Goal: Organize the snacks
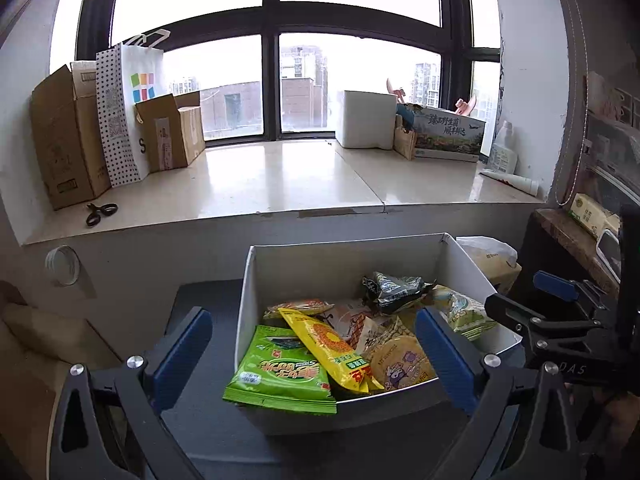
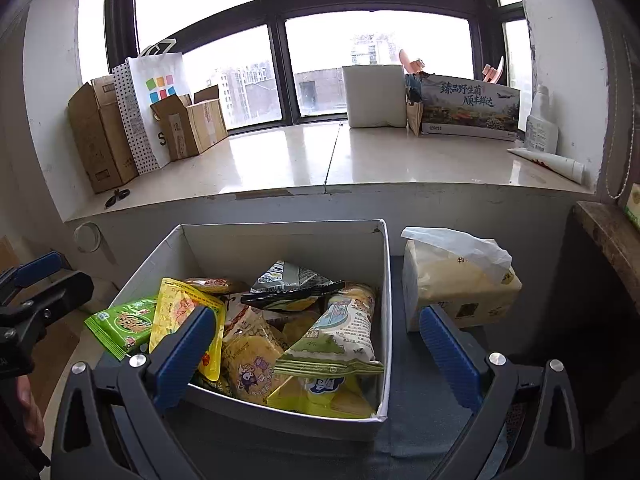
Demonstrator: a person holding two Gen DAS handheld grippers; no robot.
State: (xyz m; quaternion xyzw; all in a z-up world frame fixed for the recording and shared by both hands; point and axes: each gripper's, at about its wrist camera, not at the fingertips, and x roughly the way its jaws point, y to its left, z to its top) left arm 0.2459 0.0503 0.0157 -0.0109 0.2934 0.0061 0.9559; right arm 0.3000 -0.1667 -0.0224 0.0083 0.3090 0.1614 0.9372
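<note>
Beneath the window ledge point(image 1: 280, 176), snacks fill the white box point(image 1: 348, 256) at lower centre — green packet point(image 1: 280, 372) overhanging — both grippers point(image 1: 316, 360) point(image 2: 316, 356) spread, empty.

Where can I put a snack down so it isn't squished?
The windowsill is bare between the cardboard boxes and the white foam box. The snack box is crowded.

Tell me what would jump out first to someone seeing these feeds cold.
The white box heaped with bright snack packets, front and centre between both open grippers: a green packet hangs over its near-left rim beside a yellow packet. Next, the big window behind, with cardboard boxes and a white paper bag on the left of the sill. A tissue pack sits right of the box.
</note>
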